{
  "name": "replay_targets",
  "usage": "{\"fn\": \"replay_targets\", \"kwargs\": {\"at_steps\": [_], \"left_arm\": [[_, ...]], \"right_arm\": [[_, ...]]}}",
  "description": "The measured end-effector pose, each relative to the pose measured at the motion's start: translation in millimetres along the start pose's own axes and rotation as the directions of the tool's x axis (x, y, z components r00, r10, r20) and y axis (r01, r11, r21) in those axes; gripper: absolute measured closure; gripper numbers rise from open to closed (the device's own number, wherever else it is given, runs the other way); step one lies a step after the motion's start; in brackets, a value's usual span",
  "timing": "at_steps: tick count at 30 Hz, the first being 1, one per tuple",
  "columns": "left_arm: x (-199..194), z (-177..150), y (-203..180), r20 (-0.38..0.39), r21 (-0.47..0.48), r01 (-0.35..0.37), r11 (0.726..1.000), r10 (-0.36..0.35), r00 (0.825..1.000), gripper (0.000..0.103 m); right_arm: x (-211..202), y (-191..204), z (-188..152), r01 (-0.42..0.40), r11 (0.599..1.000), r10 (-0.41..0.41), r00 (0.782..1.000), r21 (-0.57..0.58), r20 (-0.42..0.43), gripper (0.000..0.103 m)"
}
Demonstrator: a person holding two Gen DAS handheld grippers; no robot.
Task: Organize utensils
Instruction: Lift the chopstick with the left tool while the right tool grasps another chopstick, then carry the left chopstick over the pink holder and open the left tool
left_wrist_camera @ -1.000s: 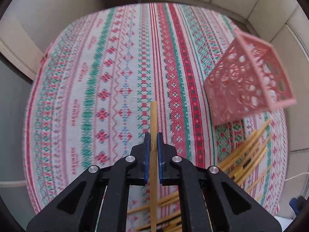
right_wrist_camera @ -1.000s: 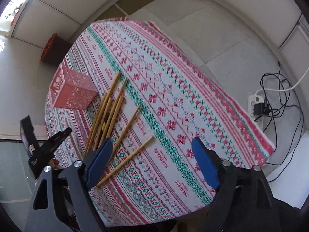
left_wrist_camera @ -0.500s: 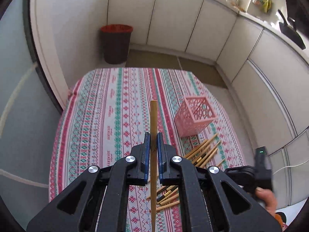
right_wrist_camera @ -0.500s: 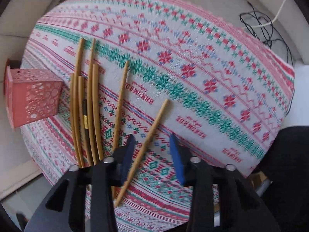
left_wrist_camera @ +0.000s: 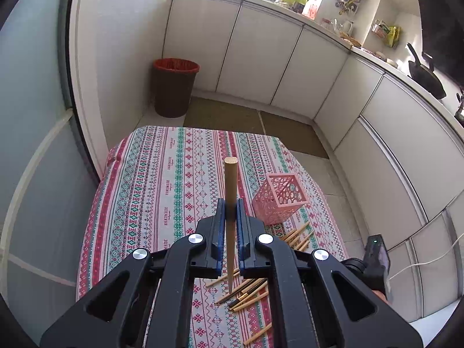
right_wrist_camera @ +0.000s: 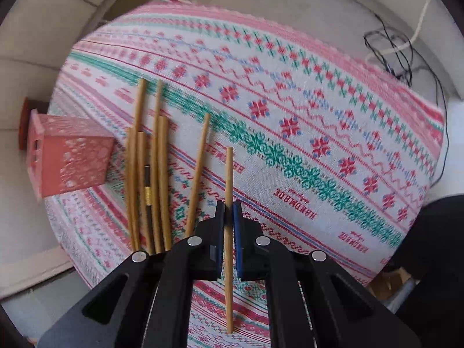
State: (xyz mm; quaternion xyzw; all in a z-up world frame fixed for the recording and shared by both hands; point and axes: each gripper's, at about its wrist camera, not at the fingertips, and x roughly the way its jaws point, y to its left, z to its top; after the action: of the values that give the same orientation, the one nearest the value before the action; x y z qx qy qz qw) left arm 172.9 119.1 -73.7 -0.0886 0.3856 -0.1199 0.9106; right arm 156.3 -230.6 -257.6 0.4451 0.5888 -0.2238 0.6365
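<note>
The left tool (left_wrist_camera: 230, 207) gripped a wooden chopstick (left_wrist_camera: 230, 179) between its blue pads, above the patterned tabletop (left_wrist_camera: 162, 191). A pink lattice basket (left_wrist_camera: 279, 197) stood upright at right, with loose chopsticks (left_wrist_camera: 249, 293) scattered just beside it.

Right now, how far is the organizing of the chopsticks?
Nothing shows as stowed yet; the pink basket interior is hard to see. In hand: the left hand-held gripper is shut on one chopstick, and the right hand-held gripper is shut on another chopstick. Left: the loose chopsticks on the tablecloth.
</note>
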Motion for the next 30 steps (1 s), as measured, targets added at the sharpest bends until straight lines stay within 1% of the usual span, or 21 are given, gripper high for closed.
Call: {"fn": "replay_targets", "kwargs": {"at_steps": [3, 5, 7, 12, 15, 19, 21, 23, 25, 28, 30], "left_arm": [[-4.7, -0.6, -7.4, 0.012, 0.012, 0.011, 1.0, -0.011, 1.0, 0.097], [-7.8, -0.9, -13.4, 0.022, 0.022, 0.013, 1.0, -0.013, 1.0, 0.097], [-11.2, -0.3, -19.9, 0.034, 0.032, 0.013, 0.999, -0.014, 0.999, 0.097], [-21.1, 6.1, -42.4, 0.067, 0.066, 0.017, 0.998, -0.021, 0.998, 0.097], [-24.4, 16.8, -56.4, 0.09, 0.079, 0.02, 0.997, -0.028, 0.996, 0.097], [-26.4, 43.2, -80.1, 0.131, 0.111, 0.017, 0.994, -0.032, 0.991, 0.097], [-27.1, 59.4, -93.5, 0.163, 0.126, 0.018, 0.992, -0.039, 0.986, 0.097], [-23.9, 74.0, -104.8, 0.189, 0.134, 0.013, 0.991, -0.038, 0.981, 0.097], [-15.8, 87.7, -115.6, 0.203, 0.138, 0.016, 0.99, -0.044, 0.978, 0.097], [1.3, 100.3, -126.8, 0.209, 0.147, 0.016, 0.989, -0.047, 0.977, 0.097], [17.9, 104.9, -132.9, 0.207, 0.155, 0.007, 0.988, -0.039, 0.978, 0.097]], "right_arm": [[-32.8, 2.3, -0.9, -0.058, 0.995, 0.062, 0.997, -0.077, 0.052, 0.097], [-56.3, 3.7, -4.9, -0.08, 0.987, 0.094, 0.991, -0.136, 0.095, 0.097], [-84.9, 6.6, -9.8, -0.096, 0.976, 0.125, 0.982, -0.198, 0.14, 0.097], [-147.0, 14.4, -15.1, -0.137, 0.948, 0.203, 0.955, -0.287, 0.215, 0.097], [-185.4, 22.3, -8.6, -0.165, 0.929, 0.258, 0.931, -0.332, 0.258, 0.097], [-241.9, 39.9, 5.0, -0.212, 0.896, 0.344, 0.886, -0.389, 0.311, 0.097], [-270.1, 53.0, 12.4, -0.23, 0.875, 0.389, 0.859, -0.426, 0.334, 0.097], [-286.9, 66.9, 19.3, -0.243, 0.854, 0.423, 0.839, -0.46, 0.342, 0.097], [-297.8, 78.7, 24.6, -0.25, 0.837, 0.447, 0.826, -0.487, 0.343, 0.097], [-303.3, 98.3, 30.8, -0.24, 0.812, 0.467, 0.814, -0.533, 0.345, 0.097], [-298.9, 111.3, 35.6, -0.228, 0.796, 0.472, 0.813, -0.561, 0.34, 0.097]]}}
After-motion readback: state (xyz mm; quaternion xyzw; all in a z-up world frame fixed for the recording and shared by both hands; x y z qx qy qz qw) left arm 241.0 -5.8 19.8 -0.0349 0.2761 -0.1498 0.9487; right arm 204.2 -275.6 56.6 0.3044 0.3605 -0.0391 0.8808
